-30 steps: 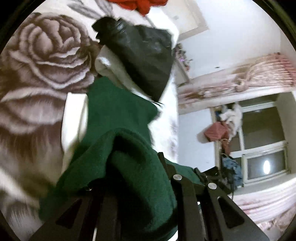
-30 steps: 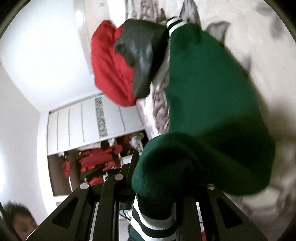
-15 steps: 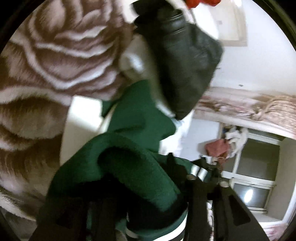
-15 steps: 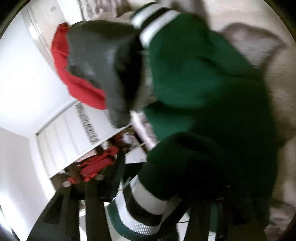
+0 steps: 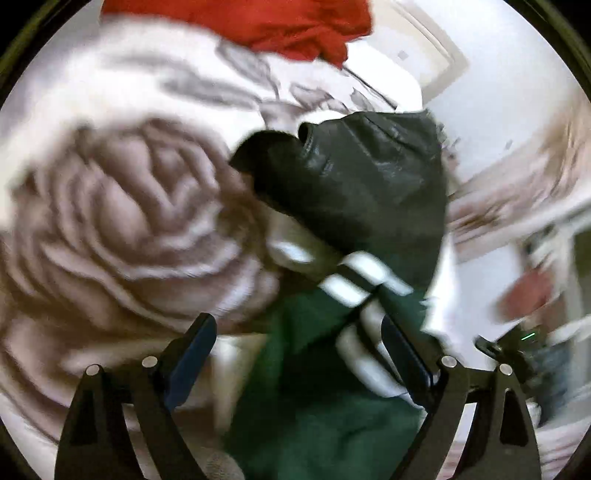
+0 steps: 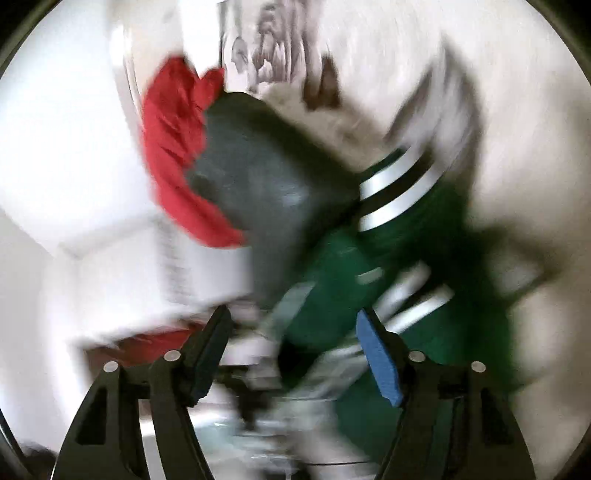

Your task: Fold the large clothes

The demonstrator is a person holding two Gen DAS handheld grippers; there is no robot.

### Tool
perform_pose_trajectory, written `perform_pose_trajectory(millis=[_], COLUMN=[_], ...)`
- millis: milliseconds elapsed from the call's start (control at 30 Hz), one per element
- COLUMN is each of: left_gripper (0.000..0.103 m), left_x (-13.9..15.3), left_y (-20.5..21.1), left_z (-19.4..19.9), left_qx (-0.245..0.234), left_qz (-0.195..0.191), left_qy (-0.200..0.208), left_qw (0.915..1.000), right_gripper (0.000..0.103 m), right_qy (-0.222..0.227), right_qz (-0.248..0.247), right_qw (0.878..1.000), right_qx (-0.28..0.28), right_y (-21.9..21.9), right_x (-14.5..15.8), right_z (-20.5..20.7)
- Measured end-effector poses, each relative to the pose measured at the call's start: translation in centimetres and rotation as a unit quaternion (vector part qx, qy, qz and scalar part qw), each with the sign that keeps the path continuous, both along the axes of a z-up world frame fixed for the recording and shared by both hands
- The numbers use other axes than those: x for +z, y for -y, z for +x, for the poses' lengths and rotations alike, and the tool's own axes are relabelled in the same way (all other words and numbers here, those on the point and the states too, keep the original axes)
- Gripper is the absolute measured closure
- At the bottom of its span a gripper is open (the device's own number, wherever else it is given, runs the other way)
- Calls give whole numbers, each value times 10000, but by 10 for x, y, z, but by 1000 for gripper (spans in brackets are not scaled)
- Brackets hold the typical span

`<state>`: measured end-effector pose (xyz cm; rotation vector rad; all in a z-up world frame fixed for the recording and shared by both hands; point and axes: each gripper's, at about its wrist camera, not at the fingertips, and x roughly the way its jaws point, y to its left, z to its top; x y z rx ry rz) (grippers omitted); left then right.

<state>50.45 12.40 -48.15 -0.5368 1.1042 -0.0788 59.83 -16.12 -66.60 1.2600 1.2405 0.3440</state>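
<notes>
Both of your grippers have just let go. A second ago each was clamped on a thick fold of the green jacket; now the left gripper has its fingers spread wide, and the jacket's striped cuff lies loose between them with neither pad pressing it. The right gripper has likewise been opening, its blue pads apart, green cloth and white stripes lying between them but not pinched.

The jacket now rests on the rose-patterned blanket, doubled over itself, its black leather sleeve on the far side and a red garment beyond that. Both views are smeared, so how neat the edges are is hard to tell. You have probably laid down one fold; smoothing or a further fold likely comes next.
</notes>
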Motion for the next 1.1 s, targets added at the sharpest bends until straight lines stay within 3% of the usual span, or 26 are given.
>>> perform_pose_trajectory(millis=[67, 133, 200, 233, 300, 333, 433, 500, 567, 667, 733, 800, 900, 1000, 1067, 1100], left_gripper=[12, 12, 12, 12, 12, 12, 12, 12, 12, 12, 12, 12, 12, 12, 12, 12], left_x=[-2, -8, -18, -25, -35, -36, -38, -33, -29, -25, -19, -13, -8, -15, -28, -36], left_y=[5, 8, 8, 5, -3, -7, -19, -24, -28, -38, -46, -54, -64, -67, -67, -65], left_z=[-17, -36, -53, -65, -86, -95, -123, -142, -158, -185, -202, -218, -241, -262, -272, -275], left_qx=[-54, -114, -103, -44, 180, 290, 619, 771, 856, 923, 936, 964, 996, 987, 1046, 1063], left_qz=[539, 821, 1022, 1065, 975, 889, 839, 875, 934, 1027, 1106, 1153, 1161, 1291, 1294, 1326], left_qy=[88, 47, -180, -321, -502, -545, -729, -809, -865, -1063, -1187, -1244, -1370, -1527, -1647, -1655], left_qw=[9985, 9965, 9945, 9938, 9938, 9941, 9919, 9899, 9882, 9847, 9823, 9808, 9787, 9748, 9722, 9715], right_gripper=[25, 22, 17, 8, 4, 2, 1, 15, 50, 64, 67, 68, 68, 68, 49, 46], right_qy=[19, -4, -140, -199, -302, -337, -344, -272, -315, -507, -729, -916, -1209, -1533, -1942, -2317], right_qz=[-988, -1408, -1401, -1474, -1143, -757, -484, -380, -69, 514, 1097, 1586, 2288, 2320, 1756, 1401], right_qw=[9915, 9764, 9640, 9582, 9603, 9673, 9728, 9754, 9805, 9913, 9908, 9823, 9536, 9364, 9506, 9537], right_qx=[852, 1638, 2253, 2442, 2527, 2395, 2238, 2152, 1937, 1097, 323, -386, -1541, -2140, -1668, -1310], right_y=[-12, -29, -46, -53, -61, -63, -77, -85, -88, -88, -83, -81, -86, -97, -101, -101], right_x=[-4, -21, -49, -64, -90, -99, -110, -108, -99, -80, -70, -57, -41, -35, -40, -48], right_z=[-5, -13, -19, -19, -14, -8, 6, 9, 7, -12, -39, -75, -151, -224, -244, -253])
